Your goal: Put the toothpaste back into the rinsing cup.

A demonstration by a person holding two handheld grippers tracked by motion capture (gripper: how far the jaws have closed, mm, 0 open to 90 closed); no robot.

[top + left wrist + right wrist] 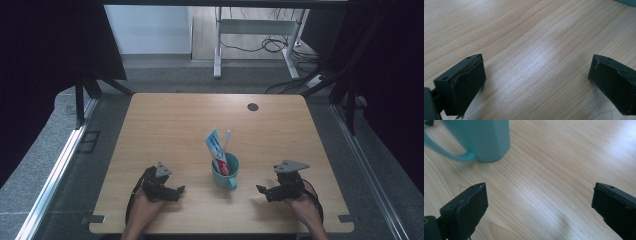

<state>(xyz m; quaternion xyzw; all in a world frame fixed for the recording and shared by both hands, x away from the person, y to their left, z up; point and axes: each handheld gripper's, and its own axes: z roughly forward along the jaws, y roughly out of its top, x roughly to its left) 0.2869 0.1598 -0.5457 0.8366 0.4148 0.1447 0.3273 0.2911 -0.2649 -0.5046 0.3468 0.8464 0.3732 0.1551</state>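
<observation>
A teal mug [225, 172] stands near the front middle of the wooden table [170, 125], with its handle toward the front. A toothpaste tube [215, 146] and a toothbrush [227, 140] stick up out of it. My left gripper [179, 192] rests on the table to the mug's left, open, with bare wood between its jaws [536, 75]. My right gripper [262, 192] rests to the mug's right, open and holding nothing. In the right gripper view [539, 205] the mug [486, 137] and its handle stand just beyond the left jaw.
A dark round cap [253, 107] sits in the table's far right part. Beyond the table stand a white desk frame [255, 35] and cables on the floor. Black frame posts stand at both sides.
</observation>
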